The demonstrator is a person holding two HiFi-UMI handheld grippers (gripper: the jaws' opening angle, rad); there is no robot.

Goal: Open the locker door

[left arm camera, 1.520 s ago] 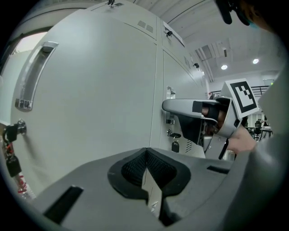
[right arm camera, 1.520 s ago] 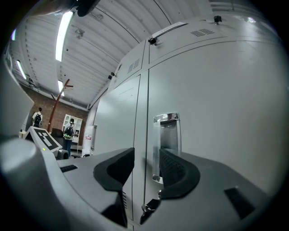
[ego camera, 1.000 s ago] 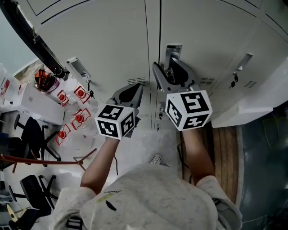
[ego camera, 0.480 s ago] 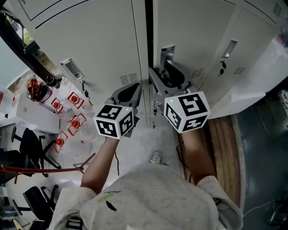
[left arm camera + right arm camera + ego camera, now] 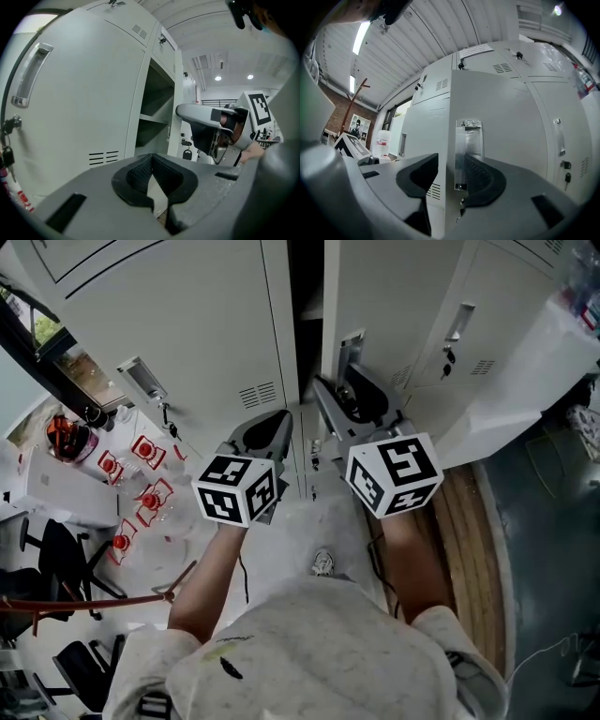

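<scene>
The grey locker door (image 5: 403, 306) stands ajar, with a dark gap (image 5: 305, 287) along its left edge. My right gripper (image 5: 330, 395) is shut on the door's edge at the metal handle (image 5: 349, 348). In the right gripper view the handle (image 5: 467, 150) sits between the jaws of the right gripper (image 5: 452, 180). My left gripper (image 5: 284, 423) hangs lower left of the gap, shut and holding nothing. The left gripper view shows the left gripper (image 5: 152, 176), the open compartment with a shelf (image 5: 152, 120), and the right gripper (image 5: 211, 126) beside it.
The neighbouring left locker (image 5: 169, 306) has a handle (image 5: 141, 379) and hanging keys (image 5: 167, 418). Another handle (image 5: 459, 322) with keys is on the right locker. Red-labelled bottles (image 5: 141, 493) and chairs (image 5: 56, 540) stand at the left. A wooden strip (image 5: 469, 549) runs along the floor at the right.
The locker door has swung further open, so the dark gap at its left edge has widened. My right gripper moved with the door. The left gripper has barely shifted.
</scene>
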